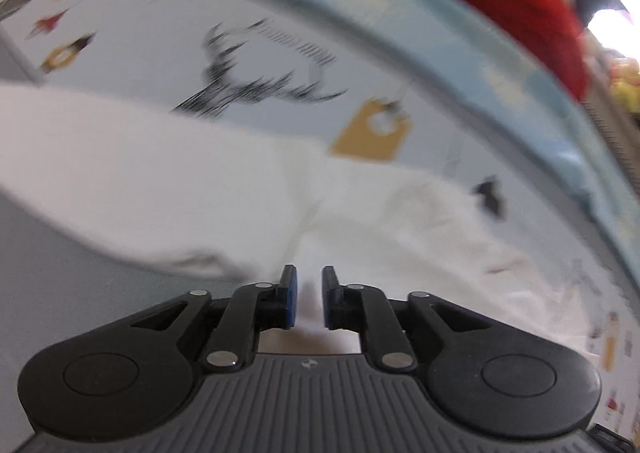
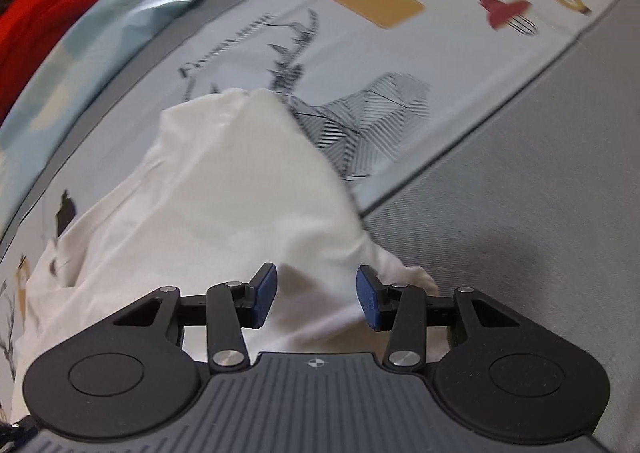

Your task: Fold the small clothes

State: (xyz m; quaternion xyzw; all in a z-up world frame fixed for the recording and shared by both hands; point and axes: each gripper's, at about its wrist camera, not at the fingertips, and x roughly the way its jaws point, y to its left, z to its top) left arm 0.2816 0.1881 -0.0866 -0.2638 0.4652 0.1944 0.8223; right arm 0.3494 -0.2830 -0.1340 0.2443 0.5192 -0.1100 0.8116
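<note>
on the printed bed sheet [image 2: 400,65] | white garment [image 2: 224,189] is spread, rumpled | judged light, limp, wrinkle-prone | left gripper [image 1: 308,295] nearly closed, cloth between pads, grip unclear | right gripper [image 2: 316,295] parted over hem | best pinched at edges

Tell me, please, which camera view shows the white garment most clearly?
The right wrist view: there the white garment is fairly sharp, its folds and peaked far end visible over the printed cloth. In the left wrist view the garment is motion-blurred, a pale band with little detail.
</note>
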